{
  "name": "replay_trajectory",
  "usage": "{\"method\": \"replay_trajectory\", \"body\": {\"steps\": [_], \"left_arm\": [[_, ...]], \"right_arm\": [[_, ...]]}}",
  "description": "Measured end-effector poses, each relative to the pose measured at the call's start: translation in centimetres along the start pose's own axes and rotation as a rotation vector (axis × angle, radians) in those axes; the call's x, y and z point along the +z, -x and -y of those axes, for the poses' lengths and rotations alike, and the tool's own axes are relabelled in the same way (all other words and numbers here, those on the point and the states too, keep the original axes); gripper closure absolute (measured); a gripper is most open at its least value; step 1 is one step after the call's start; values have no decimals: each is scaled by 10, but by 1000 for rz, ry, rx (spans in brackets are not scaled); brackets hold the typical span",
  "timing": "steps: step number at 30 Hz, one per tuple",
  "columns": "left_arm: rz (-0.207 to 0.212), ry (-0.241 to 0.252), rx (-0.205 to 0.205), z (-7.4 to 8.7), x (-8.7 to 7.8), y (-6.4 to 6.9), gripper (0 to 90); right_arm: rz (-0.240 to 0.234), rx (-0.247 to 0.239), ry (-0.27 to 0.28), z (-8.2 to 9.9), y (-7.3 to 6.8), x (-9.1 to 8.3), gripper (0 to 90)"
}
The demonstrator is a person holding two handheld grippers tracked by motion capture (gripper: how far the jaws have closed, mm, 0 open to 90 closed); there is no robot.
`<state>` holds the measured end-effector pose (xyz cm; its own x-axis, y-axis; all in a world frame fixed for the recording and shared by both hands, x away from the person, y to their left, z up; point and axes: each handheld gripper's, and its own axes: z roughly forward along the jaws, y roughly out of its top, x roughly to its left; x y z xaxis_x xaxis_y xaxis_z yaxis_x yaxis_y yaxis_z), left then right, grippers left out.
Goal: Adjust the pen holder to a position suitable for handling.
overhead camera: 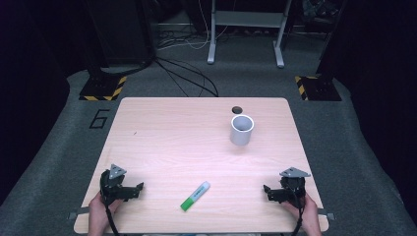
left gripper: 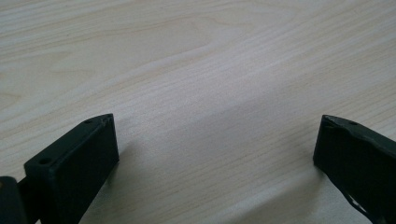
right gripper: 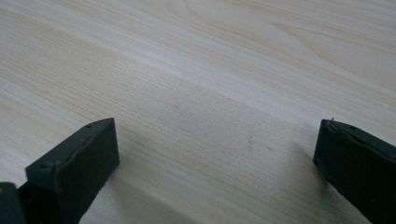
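A green and white marker lies on the wooden table near the front edge, about midway between my two grippers. A grey cylindrical cup stands upright at the back right. My left gripper rests at the front left, held by a hand, jaws pointing right. My right gripper rests at the front right, jaws pointing left. In the left gripper view the gripper is open over bare wood. The right gripper is likewise open with nothing between its jaws.
A dark round hole sits in the tabletop just behind the cup. Beyond the table are a grey carpet, cables and the legs of a metal stand. A "6" is marked on the floor at left.
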<state>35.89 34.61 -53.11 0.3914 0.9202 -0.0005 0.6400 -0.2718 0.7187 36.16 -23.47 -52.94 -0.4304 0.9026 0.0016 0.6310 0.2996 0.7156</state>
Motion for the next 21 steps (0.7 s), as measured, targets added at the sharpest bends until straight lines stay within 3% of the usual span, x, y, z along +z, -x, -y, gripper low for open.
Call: {"method": "replay_trajectory", "body": {"steps": [9, 12, 21], "left_arm": [[-4, 1, -2, 0, 0, 0, 0], [-2, 1, -1, 0, 0, 0, 0], [-11, 10, -2, -1, 2, 1, 3]], "right_arm": [[3, 9, -5, 0, -1, 0, 0], [-4, -25, -1, -1, 2, 0, 0], [2, -17, -29, -5, 4, 1, 0]]}}
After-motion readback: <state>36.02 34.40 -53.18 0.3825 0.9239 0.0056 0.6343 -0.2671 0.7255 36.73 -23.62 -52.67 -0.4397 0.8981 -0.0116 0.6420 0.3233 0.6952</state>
